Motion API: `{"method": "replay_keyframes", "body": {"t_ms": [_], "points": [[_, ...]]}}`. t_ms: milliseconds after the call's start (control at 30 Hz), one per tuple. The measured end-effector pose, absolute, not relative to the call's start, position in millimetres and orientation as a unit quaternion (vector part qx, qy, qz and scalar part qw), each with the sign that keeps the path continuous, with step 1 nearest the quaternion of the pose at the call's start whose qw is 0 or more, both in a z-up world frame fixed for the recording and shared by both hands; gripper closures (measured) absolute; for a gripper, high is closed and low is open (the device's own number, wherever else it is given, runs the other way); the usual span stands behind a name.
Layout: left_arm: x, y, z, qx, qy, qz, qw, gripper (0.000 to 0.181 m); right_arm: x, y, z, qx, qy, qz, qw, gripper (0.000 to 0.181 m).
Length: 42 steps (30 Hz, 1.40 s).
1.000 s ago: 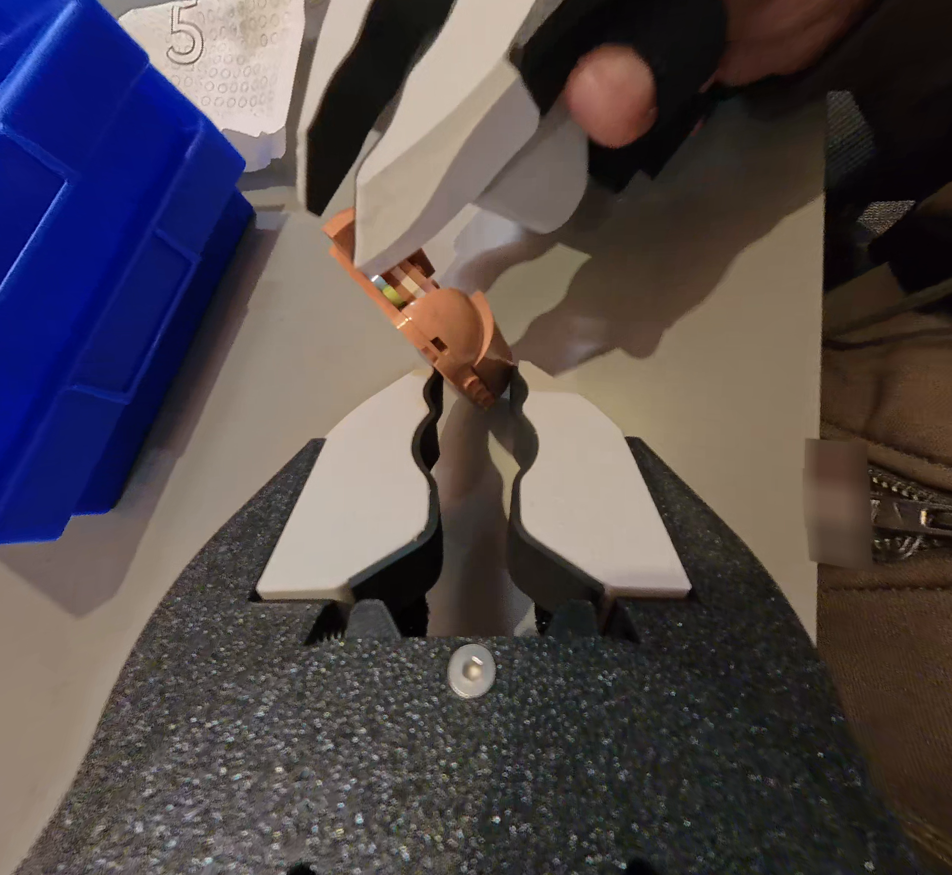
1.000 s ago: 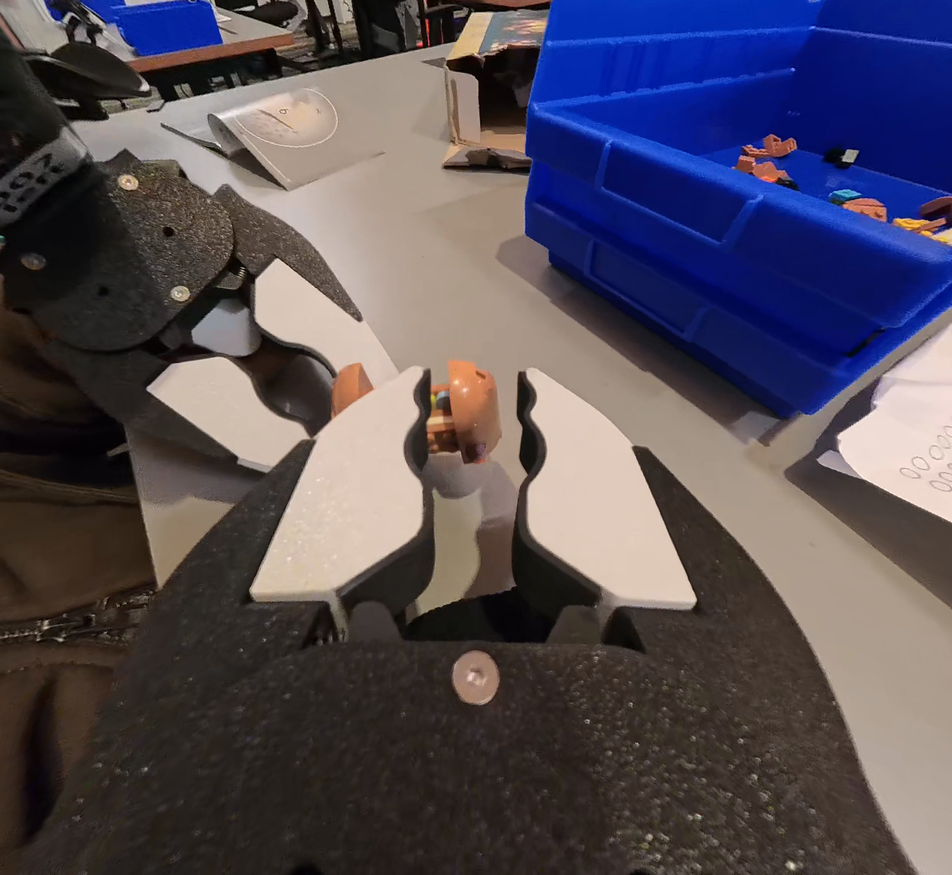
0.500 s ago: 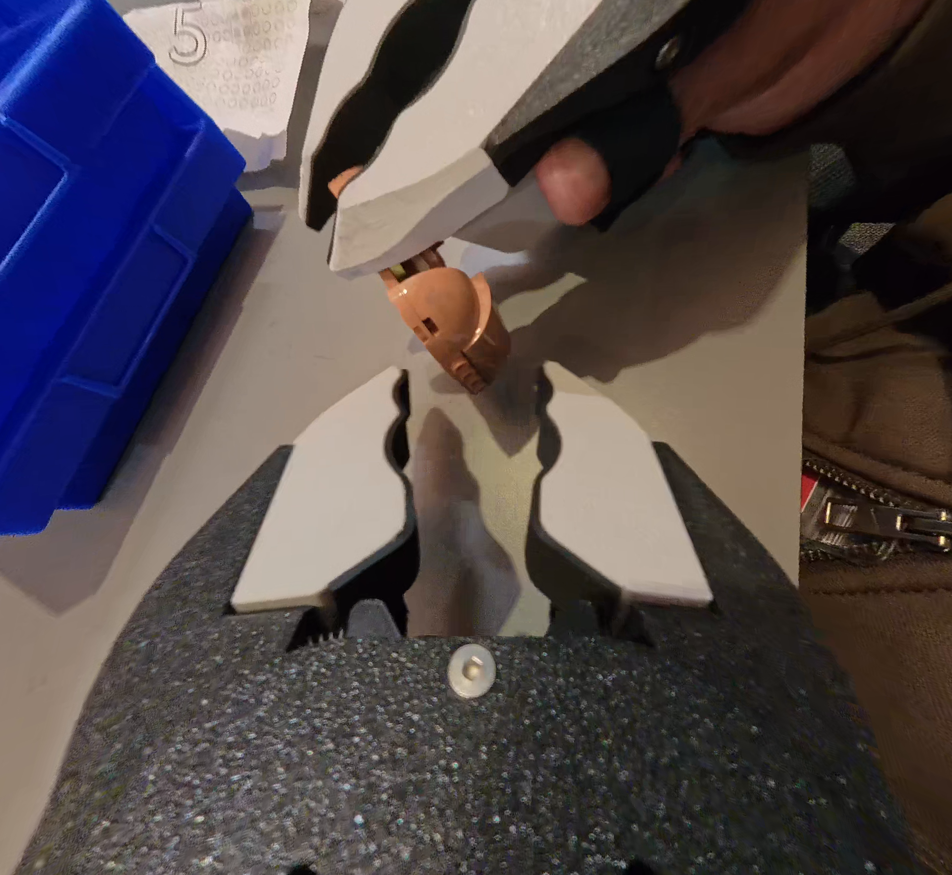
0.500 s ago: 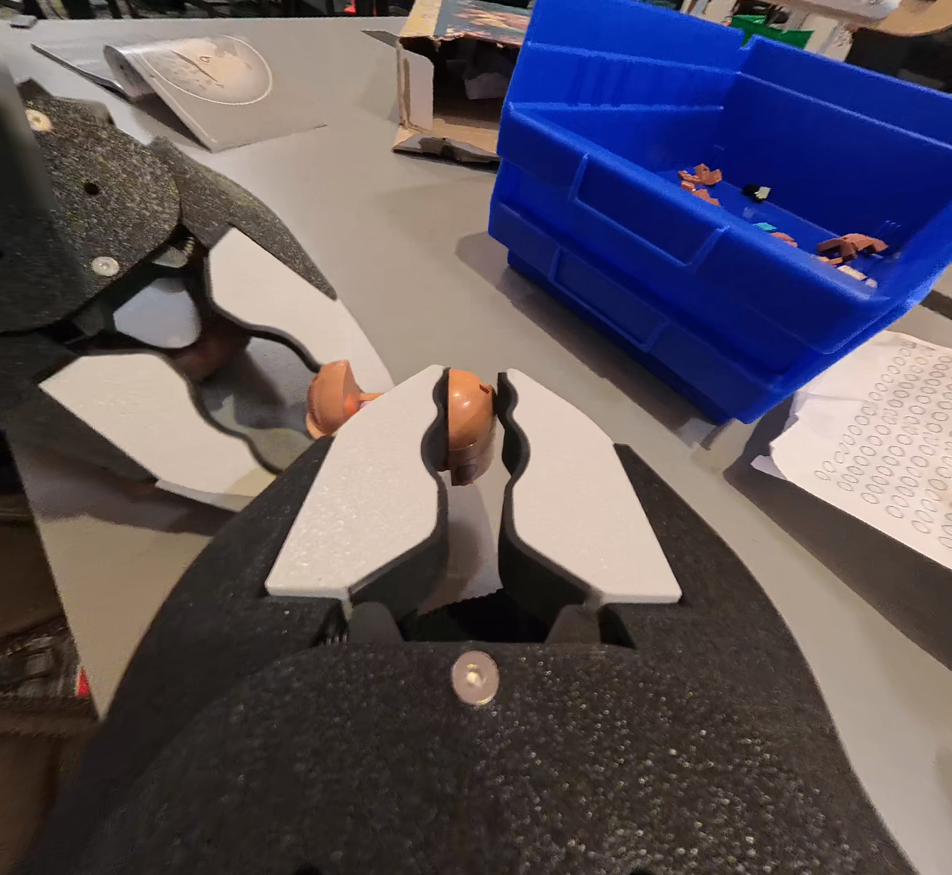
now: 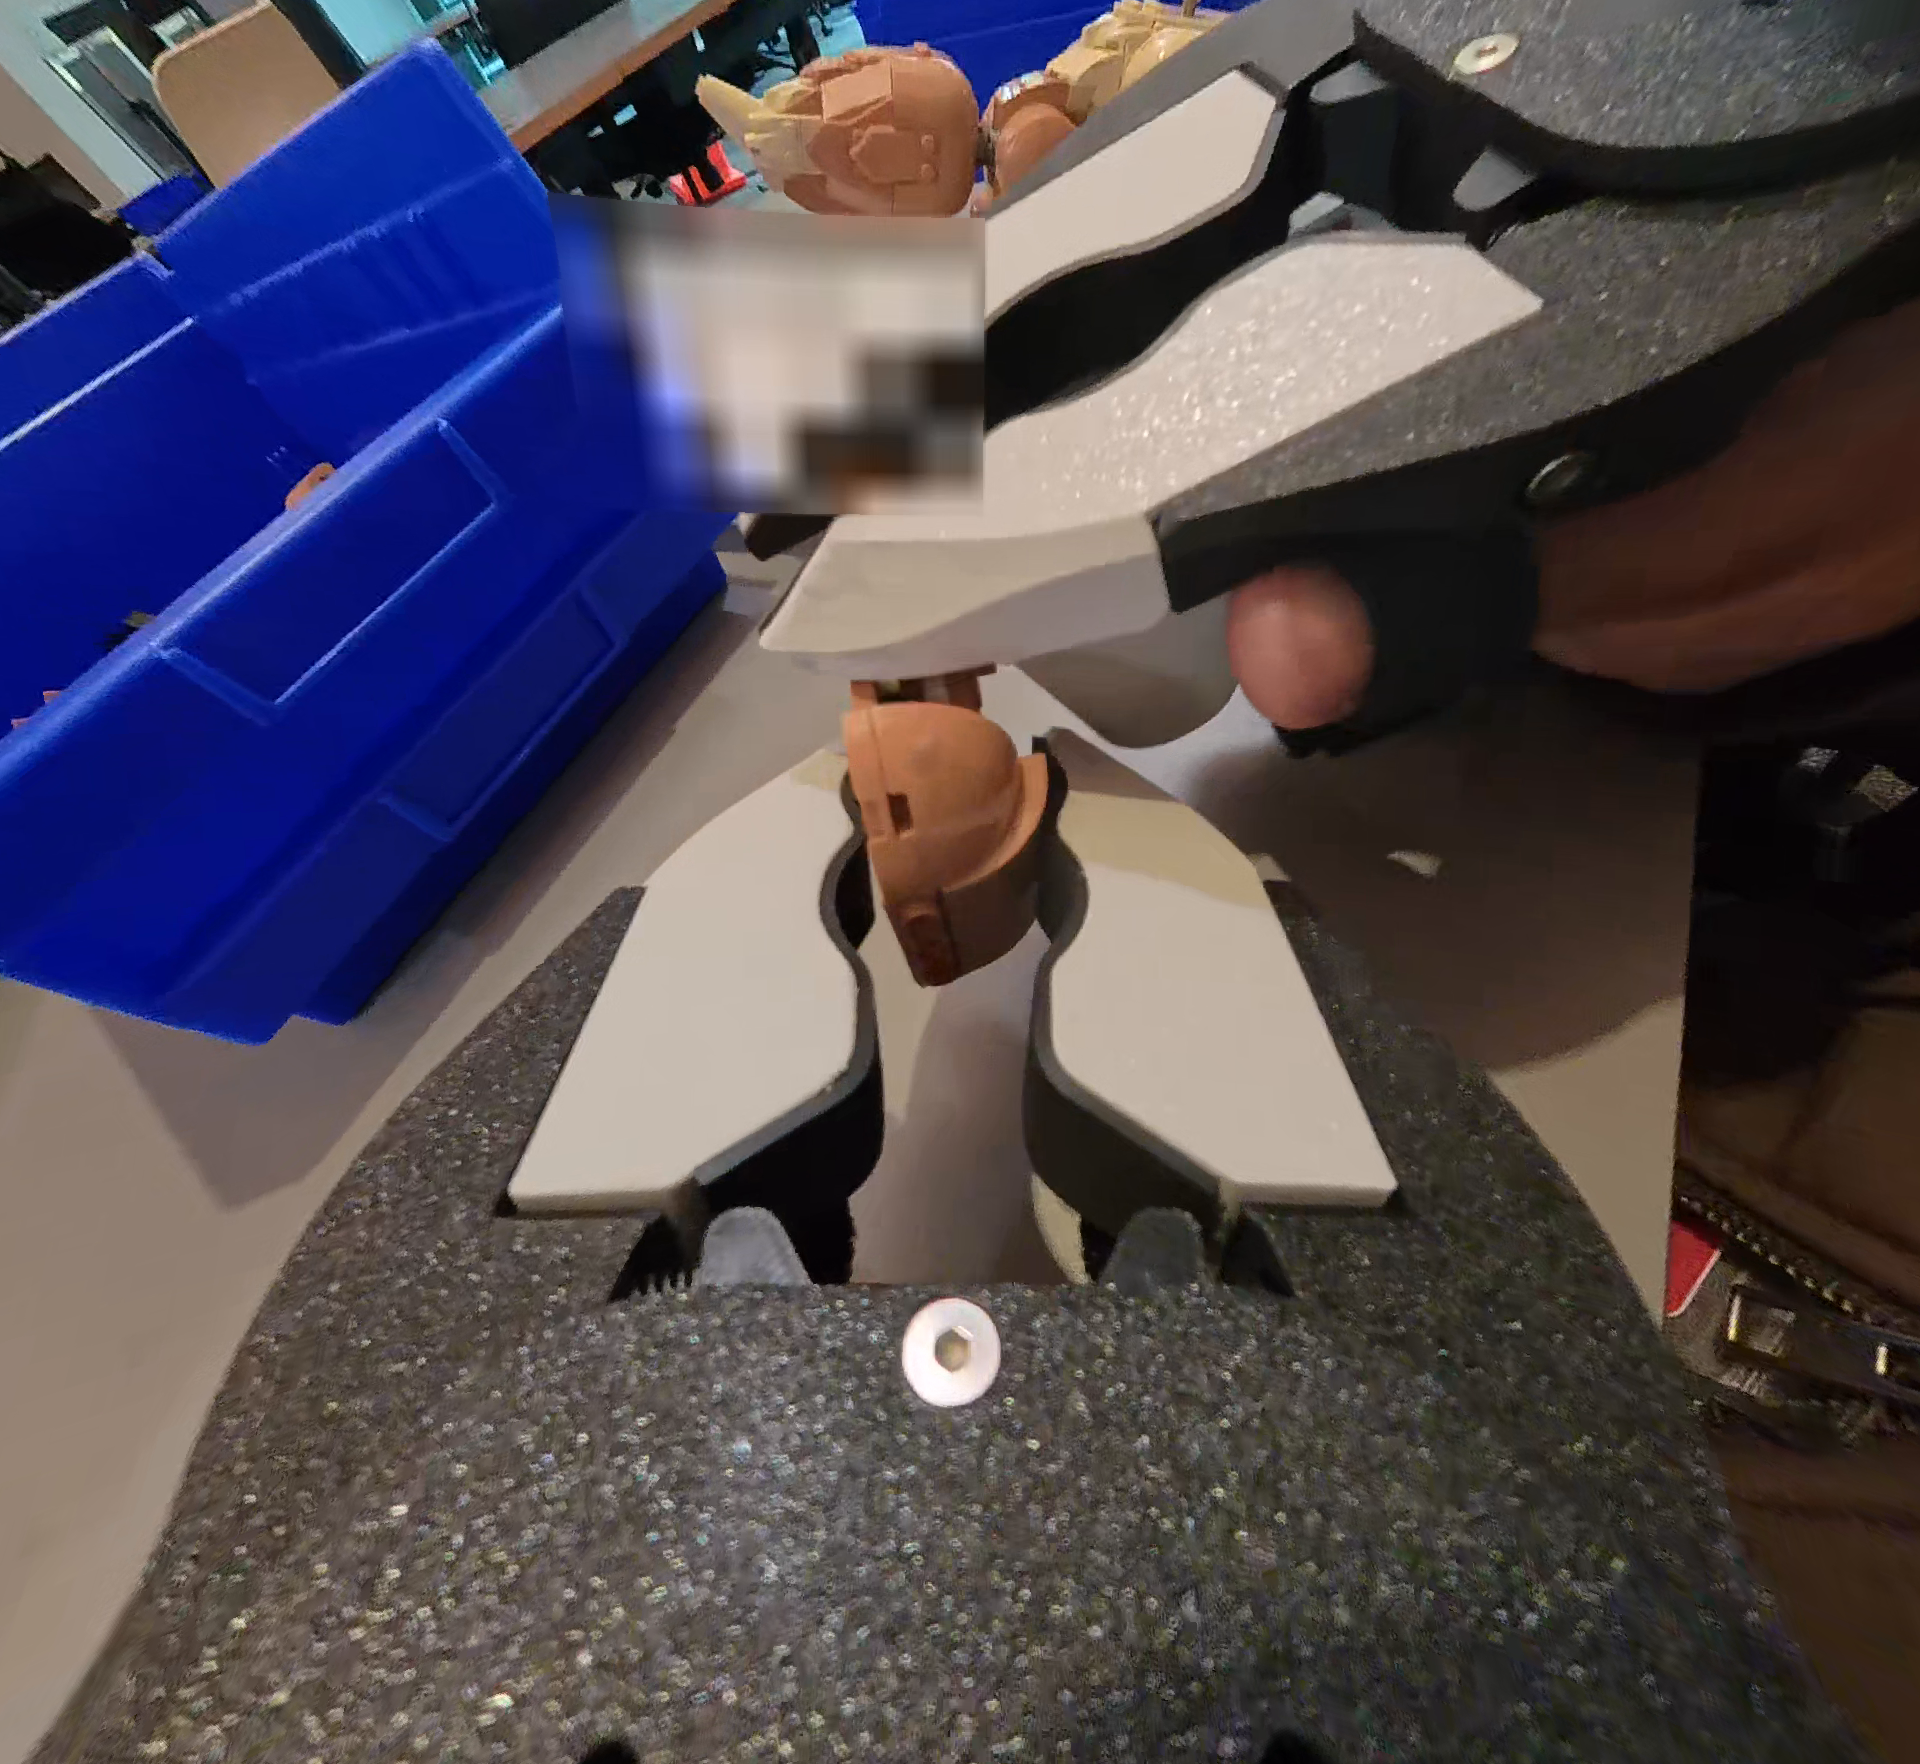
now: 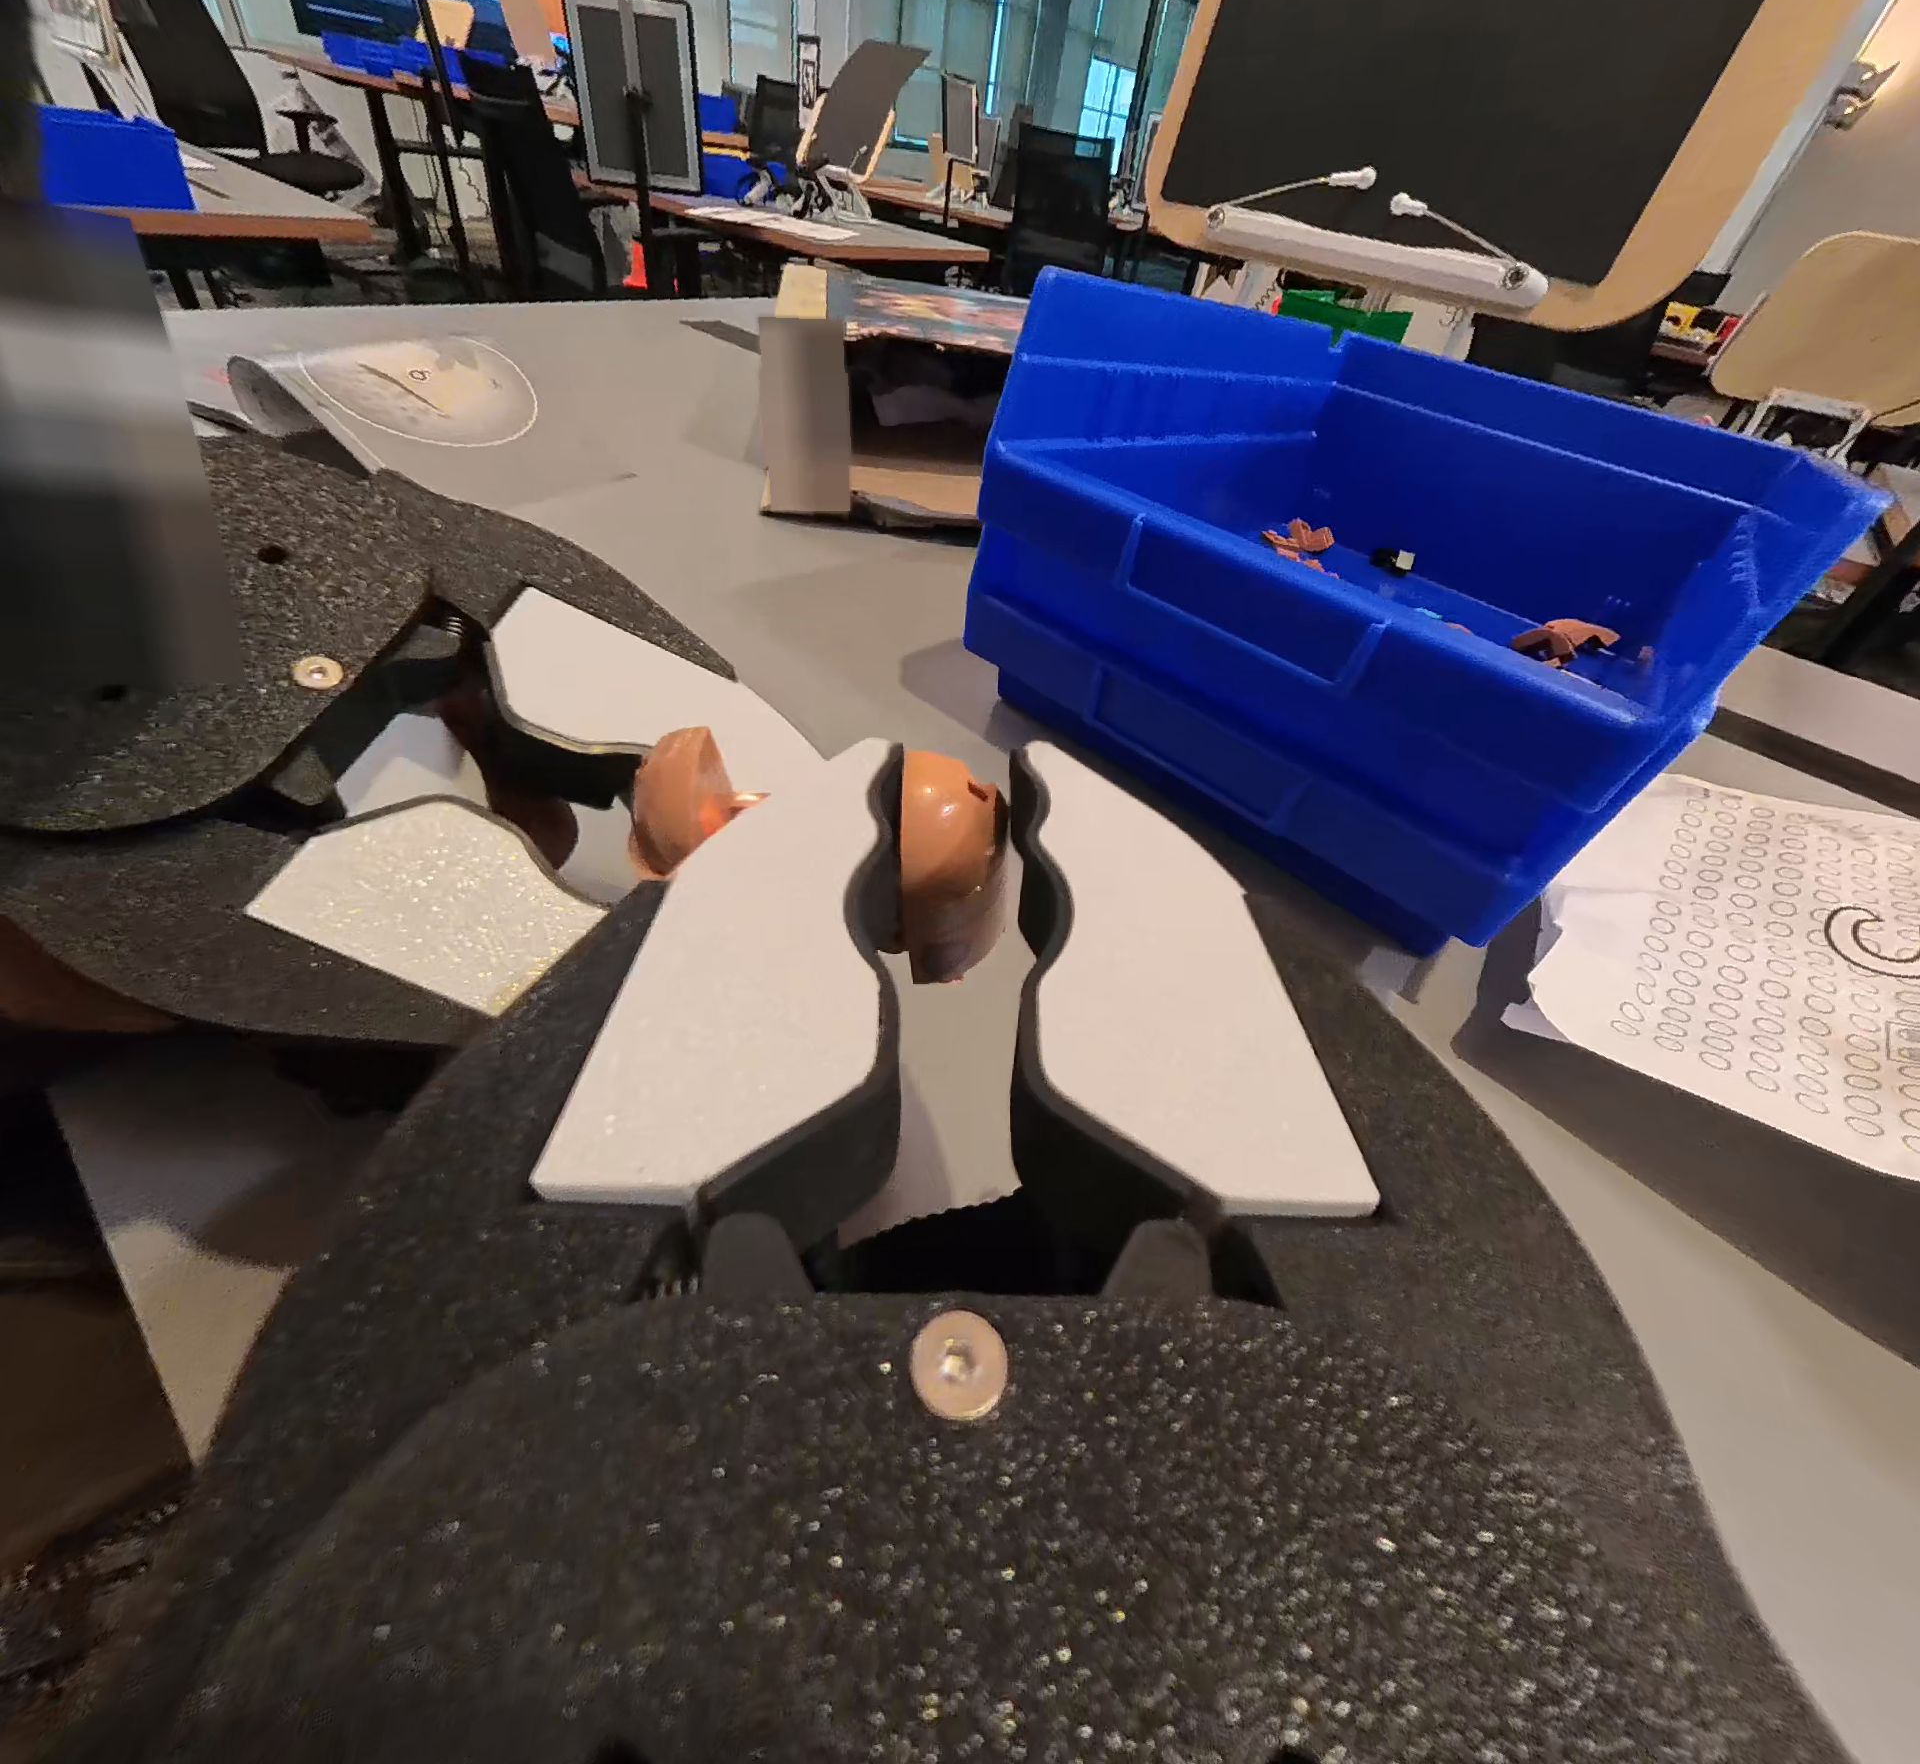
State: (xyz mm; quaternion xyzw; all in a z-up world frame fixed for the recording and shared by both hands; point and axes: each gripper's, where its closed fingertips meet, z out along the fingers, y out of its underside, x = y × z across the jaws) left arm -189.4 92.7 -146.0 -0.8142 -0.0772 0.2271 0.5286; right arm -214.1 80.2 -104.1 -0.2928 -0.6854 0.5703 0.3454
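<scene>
Left hand-held gripper (image 5: 940, 764) at centre of the left wrist view, jaws narrowed onto the lower domed end of a small brown brick-built piece (image 5: 940, 831), both inner faces apparently touching it. Right hand-held gripper (image 6: 954, 758) entering from the upper right of that view, jaws likewise closed narrow on the opposite end of the same piece; confirmed in the right wrist view, where one brown dome sits pinched between its tips and the other dome shows at left between the left tool's tips. Piece held in the air above the grey surface (image 6: 831, 623), clear of it, spanning the two tools. Bare fingertip (image 5: 1299, 644) of the person's hand visible under the right tool. Blue bin (image 6: 1351, 675) just beyond on the surface, a few loose brown pieces (image 6: 1558, 639) in its bottom; printed sheet (image 6: 1766, 966) at lower right, open cardboard box (image 6: 894, 467) behind. Finished brick figures (image 5: 873, 145) at top centre of the left wrist view. Risks, as judged: rounded, smooth domes gripped only near the jaw tips, so liable to squirt out under uneven squeeze; any twist or pull out of line between the two tools likely to split the assembly at a joint and scatter small parts across the surface or off its near edge
</scene>
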Motion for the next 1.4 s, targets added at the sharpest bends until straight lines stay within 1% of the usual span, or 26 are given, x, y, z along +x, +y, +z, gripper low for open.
{"method": "replay_keyframes", "body": {"t_ms": [100, 433, 500, 567, 667, 933, 1400], "points": [[-189, 92, -142, -0.807, -0.071, 0.247, 0.532, 0.156, -213, 79, -101, -0.290, -0.679, 0.576, 0.351, 0.155], [-189, 88, -133, -0.786, -0.086, 0.249, 0.559, 0.156, -210, 77, -93, -0.289, -0.659, 0.591, 0.365, 0.153], [-187, 89, -130, -0.782, -0.079, 0.250, 0.565, 0.156, -209, 78, -91, -0.290, -0.653, 0.601, 0.357, 0.154], [-185, 89, -129, -0.780, -0.074, 0.250, 0.569, 0.157, -208, 76, -90, -0.287, -0.653, 0.611, 0.344, 0.161], [-184, 87, -127, -0.776, -0.072, 0.243, 0.578, 0.156, -206, 75, -88, -0.277, -0.656, 0.611, 0.346, 0.161], [-170, 86, -125, -0.782, -0.034, 0.171, 0.598, 0.156, -193, 70, -86, -0.203, -0.691, 0.599, 0.351, 0.162], [-155, 86, -126, -0.786, 0.003, 0.100, 0.610, 0.155, -177, 64, -86, -0.130, -0.714, 0.619, 0.300, 0.160]]}}
